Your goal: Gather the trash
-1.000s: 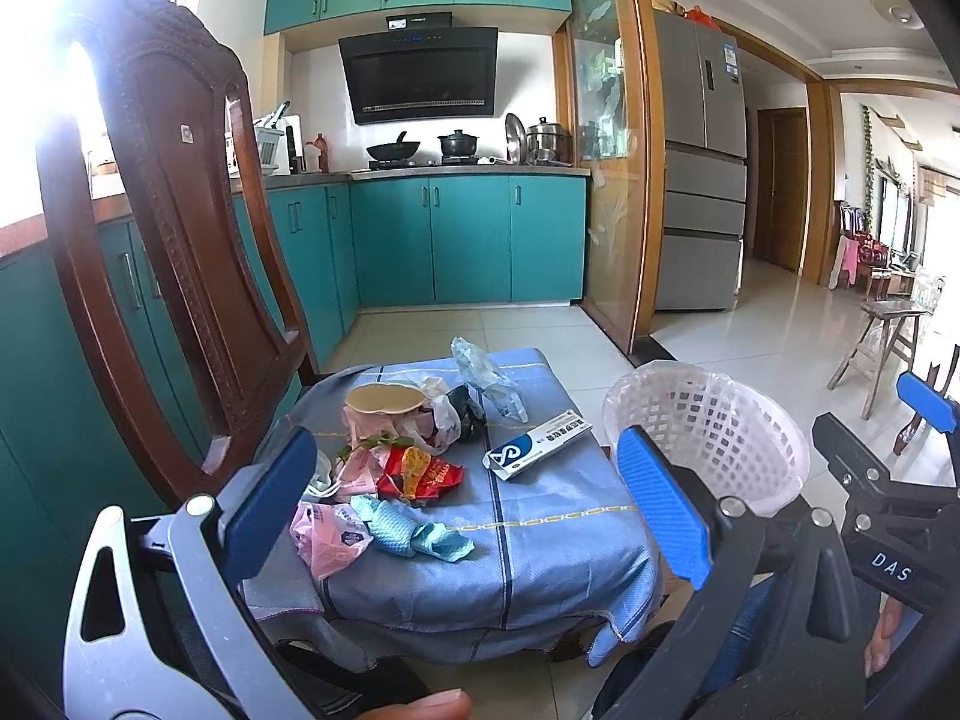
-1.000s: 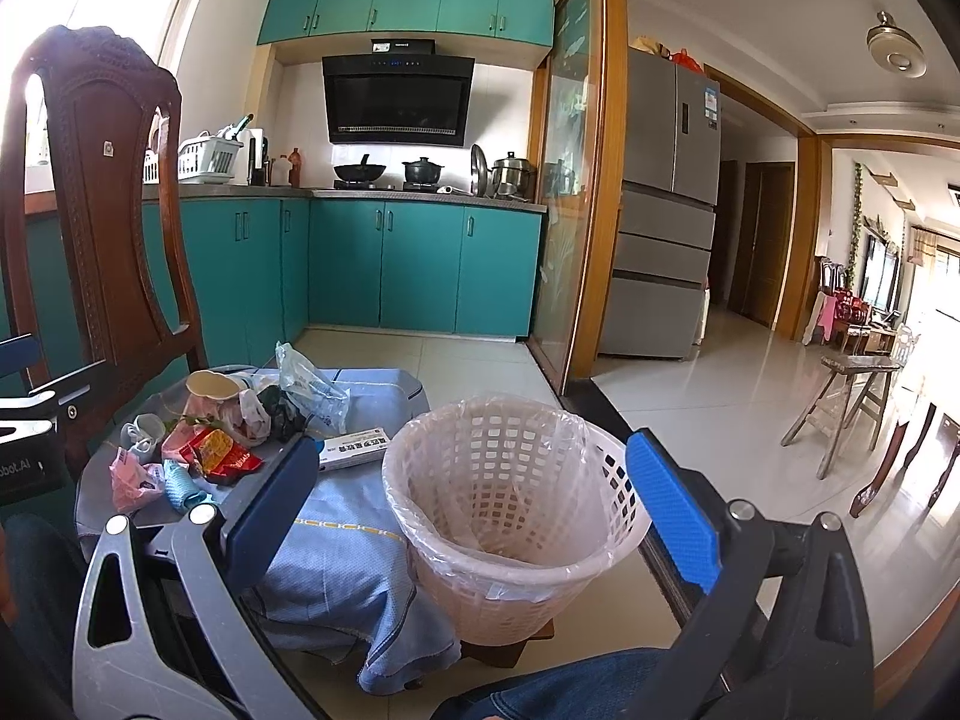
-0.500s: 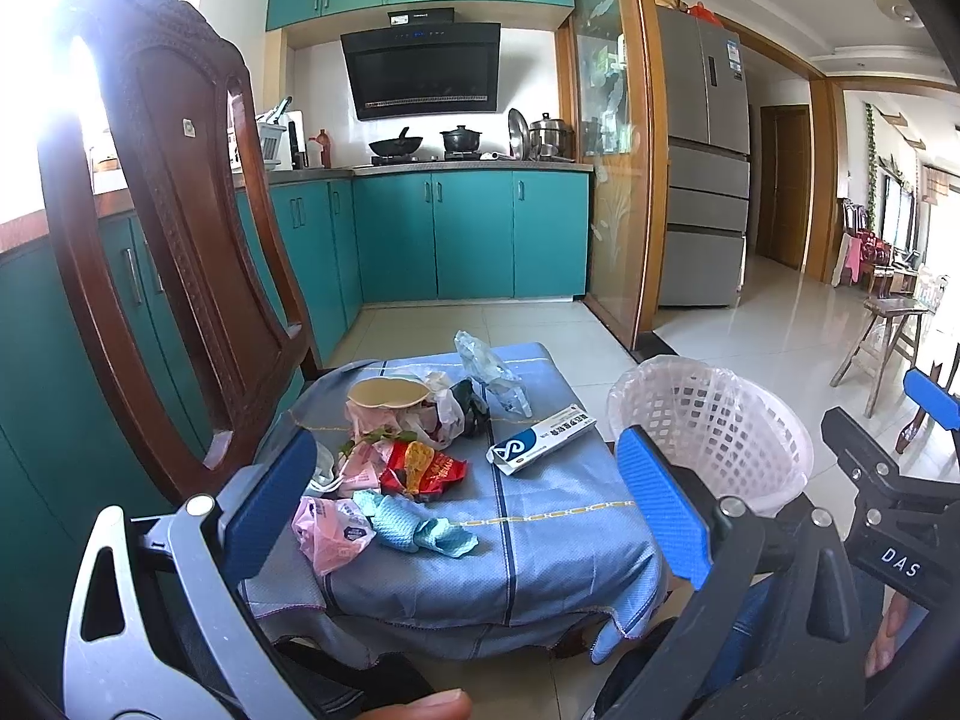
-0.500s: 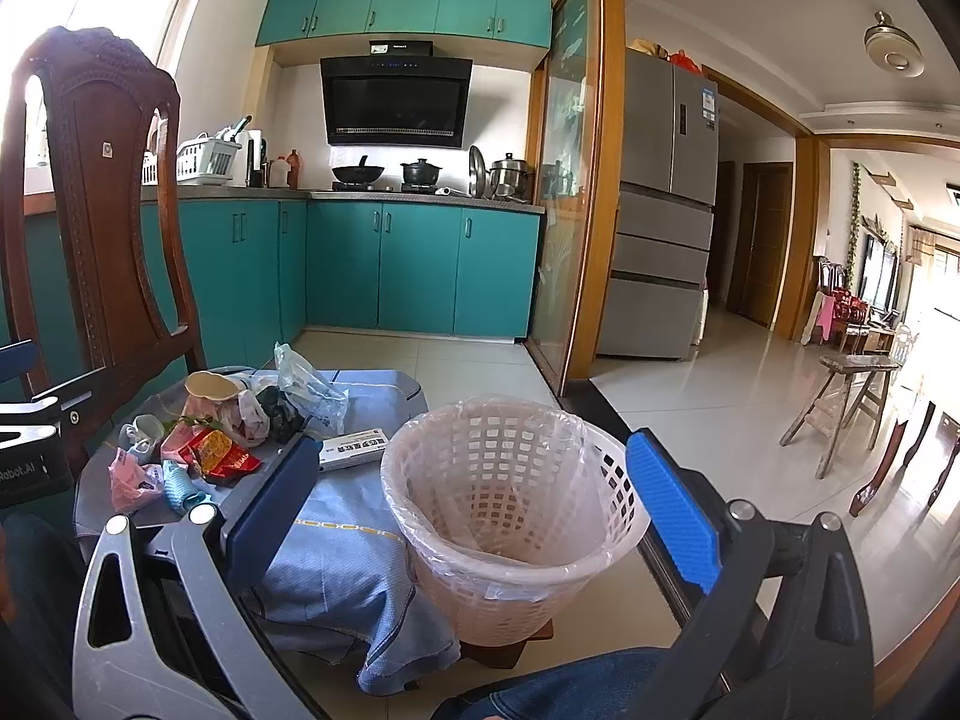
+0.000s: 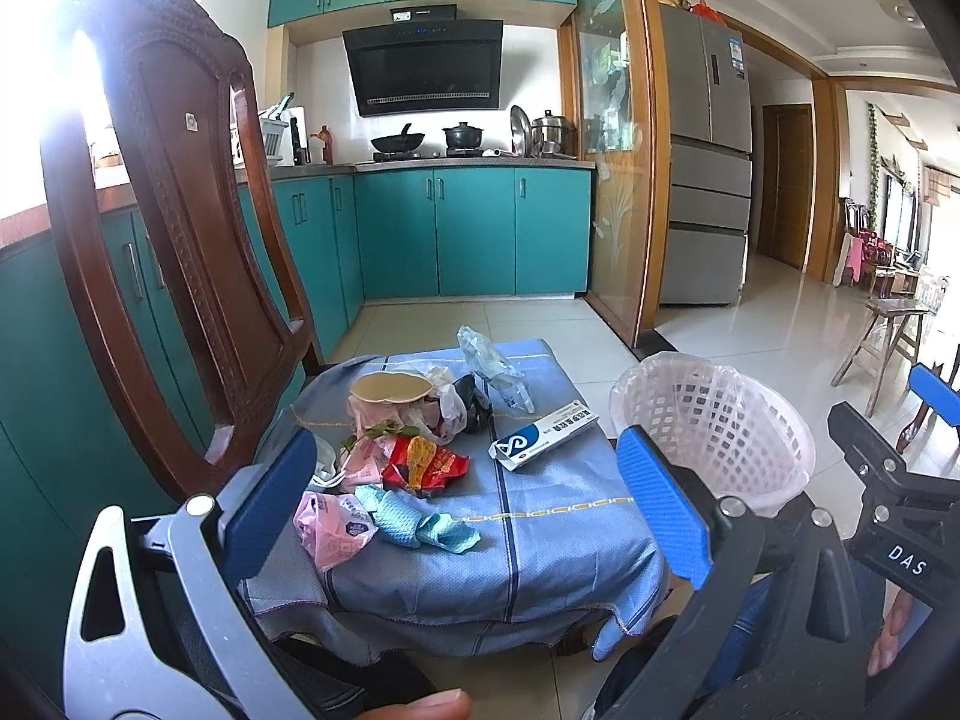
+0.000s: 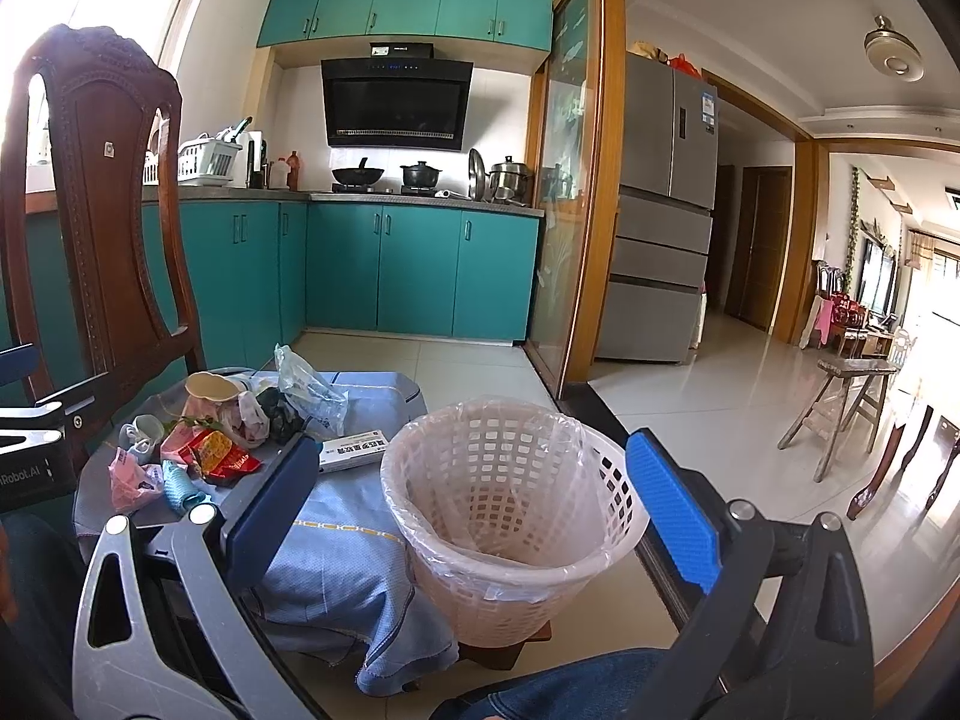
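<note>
Trash lies piled on a blue cloth (image 5: 540, 528) over a low seat: a pink wrapper (image 5: 333, 531), a teal cloth wad (image 5: 420, 522), a red snack bag (image 5: 429, 465), a white and blue box (image 5: 543, 435), a paper cup (image 5: 387, 390) and a clear plastic bag (image 5: 492, 372). A white lattice basket (image 6: 510, 516) lined with plastic stands right of the cloth. My left gripper (image 5: 465, 507) hovers open above the pile's near side, holding nothing. My right gripper (image 6: 474, 504) is open and frames the basket. The same box (image 6: 351, 453) shows in the right wrist view.
A carved wooden chair back (image 5: 174, 228) rises at the left. Teal kitchen cabinets (image 5: 474, 234) and a fridge (image 5: 708, 180) stand behind, beyond a tiled floor (image 5: 750, 324). A wooden stool (image 6: 852, 408) is far right. Jeans-clad legs (image 6: 570, 684) show below.
The left wrist view has shifted slightly, so the pile and basket sit a touch lower right in frame. The right gripper's view is nearly unchanged. Both grippers stayed open.
</note>
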Demonstrator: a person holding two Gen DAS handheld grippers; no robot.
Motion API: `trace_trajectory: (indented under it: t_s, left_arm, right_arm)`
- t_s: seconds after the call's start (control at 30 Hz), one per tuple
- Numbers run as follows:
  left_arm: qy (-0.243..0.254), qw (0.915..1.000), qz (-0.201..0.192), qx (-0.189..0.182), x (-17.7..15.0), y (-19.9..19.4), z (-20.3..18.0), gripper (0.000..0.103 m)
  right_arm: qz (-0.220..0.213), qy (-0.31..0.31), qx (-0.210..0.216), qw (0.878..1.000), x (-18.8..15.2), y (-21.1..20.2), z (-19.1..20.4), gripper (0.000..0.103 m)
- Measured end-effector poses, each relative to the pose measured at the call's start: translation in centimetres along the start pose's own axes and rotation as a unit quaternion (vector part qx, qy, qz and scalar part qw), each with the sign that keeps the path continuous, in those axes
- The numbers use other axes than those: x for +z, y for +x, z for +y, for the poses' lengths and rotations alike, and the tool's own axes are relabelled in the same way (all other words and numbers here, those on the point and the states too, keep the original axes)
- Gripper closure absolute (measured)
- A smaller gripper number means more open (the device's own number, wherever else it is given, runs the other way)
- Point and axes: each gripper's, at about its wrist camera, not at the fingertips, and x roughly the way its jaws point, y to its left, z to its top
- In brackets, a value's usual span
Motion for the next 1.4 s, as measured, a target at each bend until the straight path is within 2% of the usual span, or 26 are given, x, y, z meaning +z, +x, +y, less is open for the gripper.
trace_trajectory:
  t_s: [1.4]
  left_arm:
    - [-0.001,1.0000,0.005,0.004,-0.42,0.31,0.54,0.003]
  right_arm:
    - [0.000,0.002,-0.006,1.000,-0.11,-0.50,-0.04,0.003]
